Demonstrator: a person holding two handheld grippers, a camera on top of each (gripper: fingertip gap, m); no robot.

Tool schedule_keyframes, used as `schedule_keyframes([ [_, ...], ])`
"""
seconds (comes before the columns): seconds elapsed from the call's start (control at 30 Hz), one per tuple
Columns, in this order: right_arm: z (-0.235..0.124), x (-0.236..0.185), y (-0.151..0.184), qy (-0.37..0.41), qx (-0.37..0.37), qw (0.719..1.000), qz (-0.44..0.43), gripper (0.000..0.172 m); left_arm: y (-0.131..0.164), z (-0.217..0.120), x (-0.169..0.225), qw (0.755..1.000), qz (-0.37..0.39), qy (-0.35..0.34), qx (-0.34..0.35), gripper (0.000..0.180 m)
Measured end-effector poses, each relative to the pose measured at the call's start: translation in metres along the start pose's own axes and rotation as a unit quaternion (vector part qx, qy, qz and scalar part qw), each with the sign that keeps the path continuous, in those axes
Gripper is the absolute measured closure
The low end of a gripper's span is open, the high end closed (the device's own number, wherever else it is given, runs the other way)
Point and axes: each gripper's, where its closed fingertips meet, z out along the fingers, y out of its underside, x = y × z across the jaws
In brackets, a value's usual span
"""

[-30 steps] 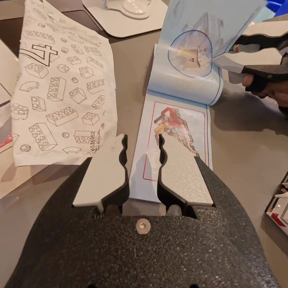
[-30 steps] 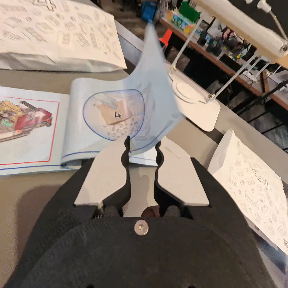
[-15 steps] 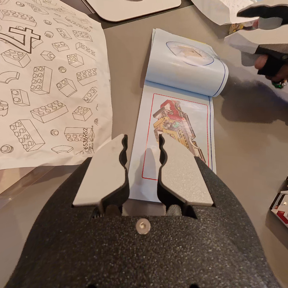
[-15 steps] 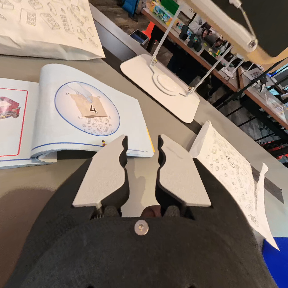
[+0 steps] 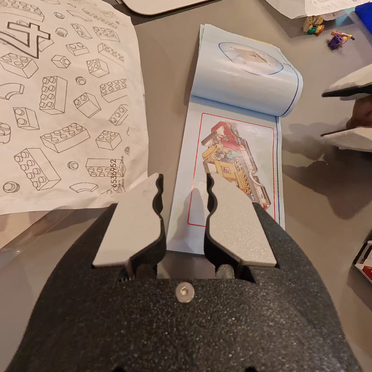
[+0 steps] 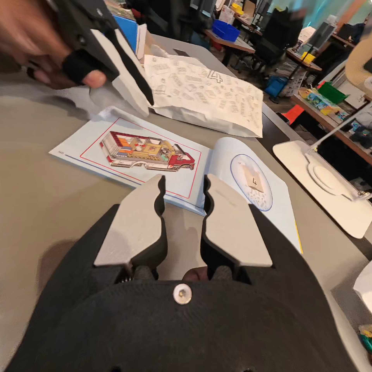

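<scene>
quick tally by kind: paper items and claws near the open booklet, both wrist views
Open pale-blue instruction booklet: 1
White paper bag printed with brick outlines: 1
Grey-fingered claws, both open and empty, left and right: 2
White flat lamp base: 1
Total: 5

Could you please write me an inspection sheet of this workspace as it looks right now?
Surface: grey-brown table, matte.
Job's things: open instruction booklet lying flat, right page bowed up; white paper bag printed with bricks beside it.
Clutter: small brick builds; white lamp base; second printed paper bag.
Grippers: left hand-held gripper open, nothing held, over the booklet's near edge; right hand-held gripper open, nothing held, near the spine.
Cables: nothing seen.
Surroundings: benches with coloured bins.
</scene>
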Motion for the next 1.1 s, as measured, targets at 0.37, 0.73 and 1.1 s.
schedule_keyframes([
  [0.37,0.008,-0.015,0.01,-0.048,-0.04,0.998,-0.018,0.128,0.022,-0.005,0.008,0.996,0.052,0.026,-0.071,0.12],
  [0.73,0.01,-0.016,0.014,-0.054,-0.052,0.997,-0.014,0.127,0.02,-0.006,0.013,0.995,0.072,0.032,-0.066,0.117],
  [1.1,0.011,-0.017,0.014,-0.058,-0.056,0.997,-0.014,0.127,0.012,-0.003,0.016,0.993,0.106,0.026,-0.041,0.117],
])
